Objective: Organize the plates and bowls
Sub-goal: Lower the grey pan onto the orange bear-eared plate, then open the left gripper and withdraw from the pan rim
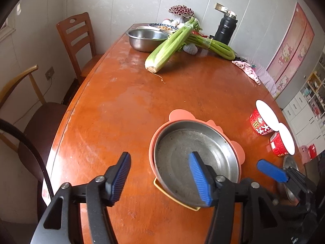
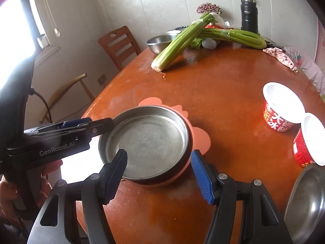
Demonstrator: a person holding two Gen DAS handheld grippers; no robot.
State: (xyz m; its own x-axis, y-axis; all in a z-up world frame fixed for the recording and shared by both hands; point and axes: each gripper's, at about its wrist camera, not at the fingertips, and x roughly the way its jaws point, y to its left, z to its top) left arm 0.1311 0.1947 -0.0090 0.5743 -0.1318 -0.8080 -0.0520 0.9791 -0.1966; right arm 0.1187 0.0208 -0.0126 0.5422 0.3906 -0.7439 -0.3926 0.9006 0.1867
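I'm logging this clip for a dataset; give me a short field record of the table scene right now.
surface: orange-brown wooden table
main item: round steel plate nested in an orange plastic dish
left gripper: open, straddling the plate's near rim
right gripper: open, near the dish's edge
near right: two red paper cups, steel bowl
far end: large steel bowl, celery bunches, black flask

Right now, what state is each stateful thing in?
Left gripper: open, straddling the pan's near-left rim.
Right gripper: open, around the pan's near edge.
Round steel pan: empty, nested in orange plastic plate.
Red paper bowls: upright, empty.
Black thermos flask: upright.
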